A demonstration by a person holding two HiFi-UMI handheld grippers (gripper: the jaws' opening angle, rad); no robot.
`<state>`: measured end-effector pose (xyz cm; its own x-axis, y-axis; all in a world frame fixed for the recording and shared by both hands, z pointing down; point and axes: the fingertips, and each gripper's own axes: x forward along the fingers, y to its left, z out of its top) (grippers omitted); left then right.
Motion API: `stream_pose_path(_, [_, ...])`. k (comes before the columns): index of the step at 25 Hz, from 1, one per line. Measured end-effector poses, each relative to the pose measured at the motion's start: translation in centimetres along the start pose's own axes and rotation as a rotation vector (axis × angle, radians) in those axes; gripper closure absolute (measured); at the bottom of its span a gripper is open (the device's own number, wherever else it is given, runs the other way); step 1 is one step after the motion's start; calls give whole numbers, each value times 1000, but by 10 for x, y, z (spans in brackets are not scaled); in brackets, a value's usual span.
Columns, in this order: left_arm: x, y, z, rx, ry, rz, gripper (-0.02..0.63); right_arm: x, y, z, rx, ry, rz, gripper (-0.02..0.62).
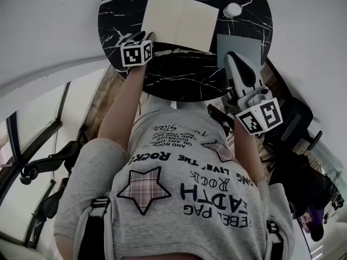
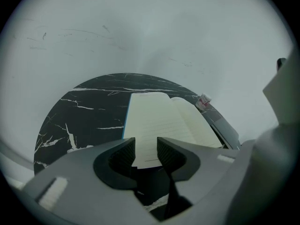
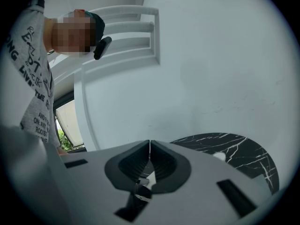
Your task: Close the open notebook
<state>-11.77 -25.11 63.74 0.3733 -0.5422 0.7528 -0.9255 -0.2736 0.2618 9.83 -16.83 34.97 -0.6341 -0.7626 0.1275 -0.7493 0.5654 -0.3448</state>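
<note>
Left fingers (image 2: 123,156) apart; notebook (image 2: 159,121) near edge between

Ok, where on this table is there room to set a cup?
Bare table left of the notebook and along the near edge in front of it. The right side is crowded: white ball, grey pad, right gripper.

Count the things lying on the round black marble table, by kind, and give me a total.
Open notebook: 1
Small white object: 1
Grey flat pad: 1
Total: 3
</note>
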Motion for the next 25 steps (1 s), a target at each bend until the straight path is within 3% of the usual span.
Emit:
stream_pose_path(5, [-1, 14, -4, -37, -8, 40, 382, -3, 1, -2, 3, 2, 2, 581])
stream_pose_path(9, [2, 12, -9, -62, 12, 29, 355, -5, 2, -3, 5, 3, 2, 581])
stream_pose_path(25, [-1, 16, -5, -147, 0, 62, 365, -7, -2, -2, 11, 1, -2, 581])
